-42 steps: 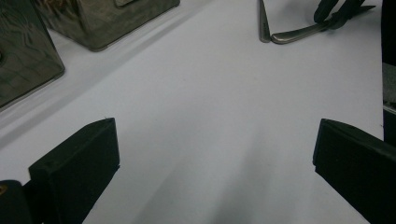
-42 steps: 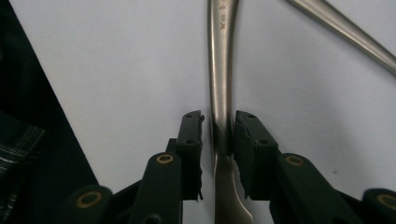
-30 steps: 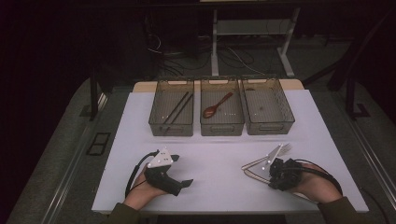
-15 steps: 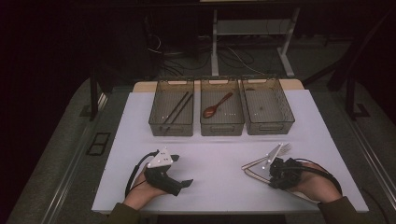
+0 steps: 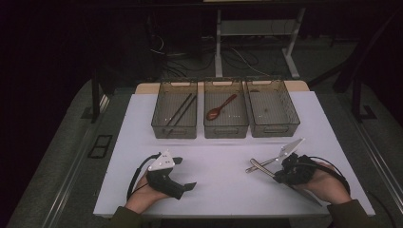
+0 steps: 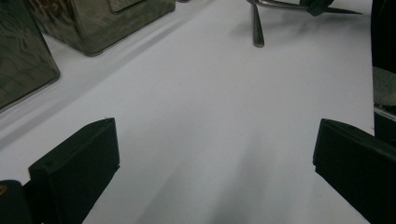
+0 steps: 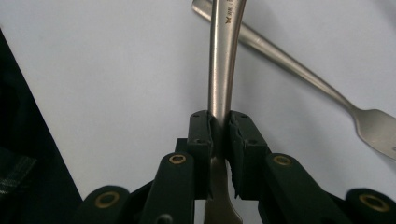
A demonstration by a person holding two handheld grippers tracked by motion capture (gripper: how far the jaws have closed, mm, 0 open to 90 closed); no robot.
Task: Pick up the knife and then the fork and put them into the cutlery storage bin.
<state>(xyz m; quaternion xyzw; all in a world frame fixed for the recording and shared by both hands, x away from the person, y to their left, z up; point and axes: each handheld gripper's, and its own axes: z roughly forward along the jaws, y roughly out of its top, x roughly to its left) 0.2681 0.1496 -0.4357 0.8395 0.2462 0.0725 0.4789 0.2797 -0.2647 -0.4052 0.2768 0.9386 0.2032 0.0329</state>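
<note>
My right gripper (image 7: 219, 128) is shut on the handle of a metal utensil (image 7: 223, 56), whose working end is hidden behind the jaws. A metal fork (image 7: 373, 126) lies on the white tabletop and crosses under that handle. In the high view the right gripper (image 5: 278, 174) rests at the front right, with the held utensil (image 5: 260, 165) pointing left across the fork (image 5: 266, 164). At the front left, my left gripper (image 5: 186, 173) lies on the table, open. Its jaws (image 6: 215, 172) stand wide apart with bare table between them.
Three clear bins stand in a row at the back of the white table (image 5: 218, 156). The left bin (image 5: 164, 121) holds dark chopsticks (image 5: 180, 109), the middle bin (image 5: 211, 127) a wooden spoon (image 5: 220, 108), and the right bin (image 5: 285, 121) looks bare.
</note>
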